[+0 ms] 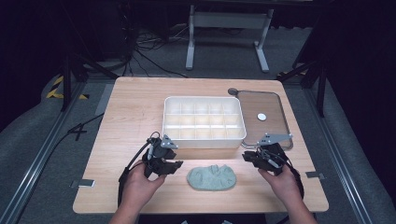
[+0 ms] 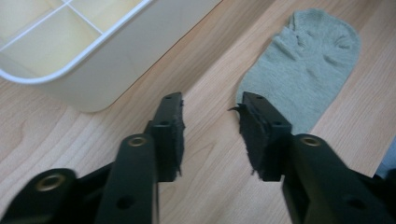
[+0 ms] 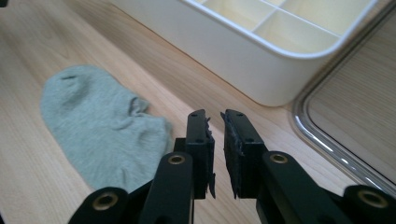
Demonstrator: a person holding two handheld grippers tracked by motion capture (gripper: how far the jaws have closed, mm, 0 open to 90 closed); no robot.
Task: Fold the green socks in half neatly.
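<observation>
A grey-green sock (image 1: 211, 178) lies flat on the wooden table near the front edge, between my two grippers. My left gripper (image 1: 175, 165) sits just left of it, held in a hand. In the left gripper view this gripper (image 2: 210, 105) is open with nothing between its fingers, and one fingertip (image 2: 254, 105) is at the edge of the sock (image 2: 308, 60). My right gripper (image 1: 248, 157) is to the right of the sock. In the right gripper view its jaws (image 3: 215, 116) stand almost together with a thin slit and hold nothing, with the sock (image 3: 98, 126) to their left.
A white box (image 1: 204, 141) divided into several compartments stands mid-table behind the sock; its wall shows close in the left gripper view (image 2: 116, 60) and the right gripper view (image 3: 233, 51). A clear lid (image 1: 271, 100) with a small white disc (image 1: 262, 116) lies to its right.
</observation>
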